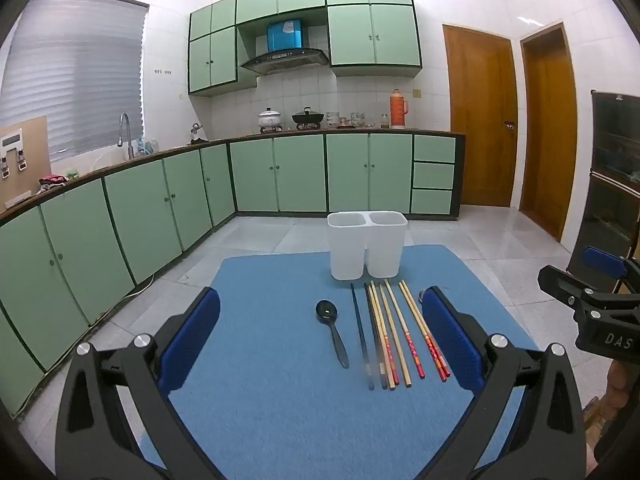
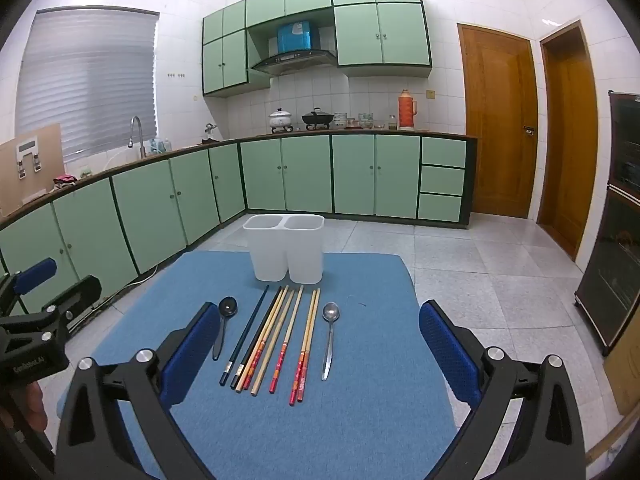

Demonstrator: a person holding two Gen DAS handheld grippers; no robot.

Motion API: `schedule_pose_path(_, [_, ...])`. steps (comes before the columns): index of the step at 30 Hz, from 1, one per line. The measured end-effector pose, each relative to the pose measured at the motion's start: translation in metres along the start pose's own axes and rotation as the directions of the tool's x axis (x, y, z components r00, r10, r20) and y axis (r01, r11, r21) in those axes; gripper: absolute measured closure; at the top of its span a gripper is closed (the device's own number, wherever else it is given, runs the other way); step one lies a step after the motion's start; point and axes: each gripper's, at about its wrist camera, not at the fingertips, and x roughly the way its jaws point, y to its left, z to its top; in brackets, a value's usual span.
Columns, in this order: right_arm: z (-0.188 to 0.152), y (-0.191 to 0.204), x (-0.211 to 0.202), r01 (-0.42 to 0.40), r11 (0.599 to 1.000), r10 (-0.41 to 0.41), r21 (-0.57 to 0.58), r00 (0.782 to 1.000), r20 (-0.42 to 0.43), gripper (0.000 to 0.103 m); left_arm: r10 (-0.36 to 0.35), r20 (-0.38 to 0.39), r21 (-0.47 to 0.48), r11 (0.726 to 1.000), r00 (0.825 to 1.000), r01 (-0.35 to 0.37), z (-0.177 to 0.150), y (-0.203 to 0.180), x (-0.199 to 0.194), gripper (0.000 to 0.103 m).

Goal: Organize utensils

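On a blue mat (image 1: 260, 380) (image 2: 360, 420) lie a black spoon (image 1: 333, 330) (image 2: 224, 326), several chopsticks (image 1: 394, 336) (image 2: 276, 344) side by side, and a metal spoon (image 2: 329, 336). Behind them stands a white two-compartment holder (image 1: 366, 244) (image 2: 285, 247), with nothing visible inside. My left gripper (image 1: 320, 336) hovers open over the mat, the black spoon and chopsticks lying below between its blue pads (image 1: 192, 336). My right gripper (image 2: 316, 352) is open too, above the chopsticks and metal spoon. Each gripper shows at the other view's edge.
The mat covers a small table whose far edge lies just behind the holder. Grey tiled floor surrounds it. Green kitchen cabinets (image 1: 132, 216) run along the left and back, wooden doors (image 2: 500, 120) at the right, a dark cabinet (image 2: 616, 240) at far right.
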Motion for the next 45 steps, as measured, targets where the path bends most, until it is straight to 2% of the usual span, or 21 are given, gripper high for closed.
schedule_pose_path(45, [-0.0006, 0.0, -0.0002, -0.001, 1.0, 0.001, 0.002, 1.0, 0.002, 0.006, 0.004, 0.004, 0.004, 1.0, 1.0, -0.004, -0.0009, -0.0027, -0.0023, 0.005])
